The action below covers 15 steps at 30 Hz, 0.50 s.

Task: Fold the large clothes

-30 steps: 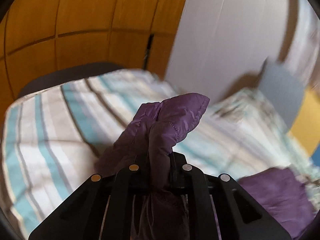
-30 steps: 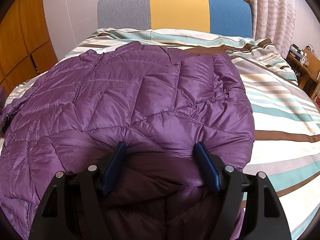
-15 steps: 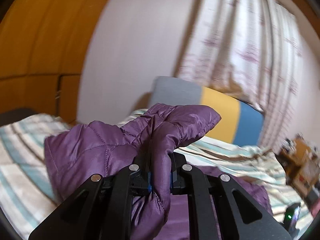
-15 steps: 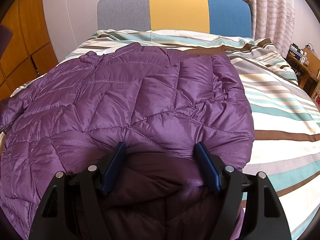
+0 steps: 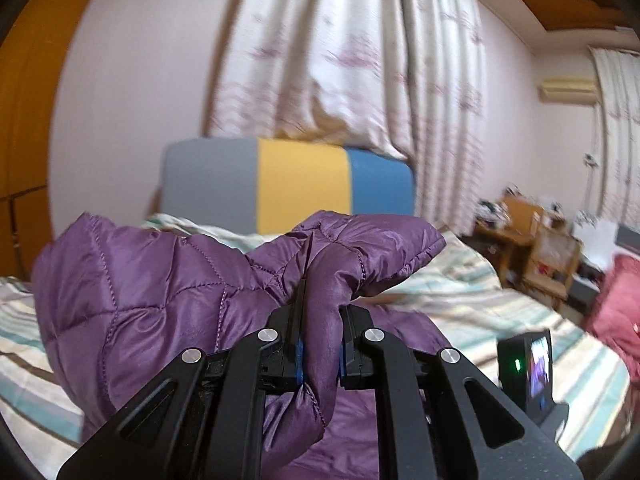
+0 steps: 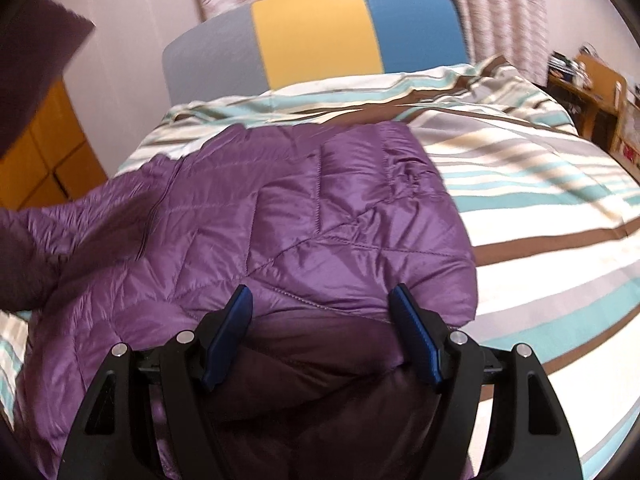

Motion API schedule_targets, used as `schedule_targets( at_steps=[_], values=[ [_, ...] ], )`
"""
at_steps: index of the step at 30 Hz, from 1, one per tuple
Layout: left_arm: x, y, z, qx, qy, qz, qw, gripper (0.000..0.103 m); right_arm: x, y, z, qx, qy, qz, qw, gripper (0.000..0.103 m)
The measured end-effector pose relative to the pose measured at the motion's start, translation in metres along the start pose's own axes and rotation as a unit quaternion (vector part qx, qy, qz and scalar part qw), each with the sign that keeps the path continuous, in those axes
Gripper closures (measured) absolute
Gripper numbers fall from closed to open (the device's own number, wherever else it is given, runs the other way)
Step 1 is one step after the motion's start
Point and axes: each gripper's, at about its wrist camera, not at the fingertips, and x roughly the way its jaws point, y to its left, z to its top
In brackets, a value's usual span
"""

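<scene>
Through the left wrist camera I saw my left gripper (image 5: 320,344) closed tight on a puffy fold of the purple quilted down jacket (image 5: 168,300), most likely a sleeve end or a hem corner, though I could not tell which. The pinched cloth bulged out past the jaws and stood lifted above the striped cream, teal and brown bedspread (image 5: 480,292), with the grey, yellow and blue padded headboard (image 5: 288,184) far behind it and the patterned pale curtains (image 5: 352,52) above. Near the right edge a small black camera unit with a green light (image 5: 528,364) showed, which I took for part of the other gripper, and a pink-red garment (image 5: 616,320) lay further right. Through the right wrist camera my right gripper (image 6: 324,336) stood wide open, its blue-padded fingers (image 6: 232,332) spread to either side of the jacket's near edge and gripping nothing, while the jacket (image 6: 300,220) lay spread on the left half of the bedspread (image 6: 540,200). At the far left of this view the raised part of the jacket hung blurred. My worry was that the slick, air-filled fabric could slide out of the left jaws as I carried it across. With the right gripper pinning nothing, the body might also drag or bunch, leaving a crooked fold.
</scene>
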Motion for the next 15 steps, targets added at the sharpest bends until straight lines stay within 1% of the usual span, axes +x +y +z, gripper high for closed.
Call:
schedule_targets(
  at_steps=[3, 5, 7, 9, 11, 12, 13, 14, 15],
  values=[
    [0.008, -0.013, -0.013, 0.014, 0.025, -0.033, 0.9991, 0.092, -0.005, -0.008, 0.000, 0.021, -0.009, -0.006, 1.000, 0.031],
    [0.012, -0.021, -0.023, 0.033, 0.043, -0.056, 0.9969, 0.092, -0.008, -0.014, 0.000, 0.034, -0.014, -0.011, 0.999, 0.031],
    [0.020, -0.027, -0.031, 0.049, 0.064, -0.071, 0.9942, 0.092, -0.010, -0.019, 0.000, 0.047, -0.018, -0.014, 0.999, 0.031],
    [0.027, -0.028, -0.038, 0.051, 0.089, -0.087, 0.9909, 0.092, -0.012, -0.024, 0.000, 0.062, -0.018, -0.019, 0.998, 0.031],
    [0.037, -0.030, -0.046, 0.059, 0.115, -0.088, 0.9877, 0.088, -0.012, -0.029, -0.001, 0.072, -0.017, -0.019, 0.997, 0.031],
    [0.042, -0.030, -0.050, 0.057, 0.131, -0.096, 0.9852, 0.080, -0.013, -0.030, -0.001, 0.075, -0.018, -0.018, 0.997, 0.031],
    [0.043, -0.030, -0.053, 0.055, 0.142, -0.101, 0.9832, 0.058, -0.014, -0.031, -0.001, 0.076, -0.019, -0.018, 0.997, 0.030],
    [0.044, -0.031, -0.055, 0.055, 0.148, -0.104, 0.9819, 0.042, -0.015, -0.031, 0.000, 0.078, -0.020, -0.016, 0.997, 0.029],
    [0.042, -0.031, -0.055, 0.053, 0.145, -0.106, 0.9823, 0.015, -0.017, -0.031, 0.000, 0.077, -0.021, -0.016, 0.997, 0.028]
  ],
)
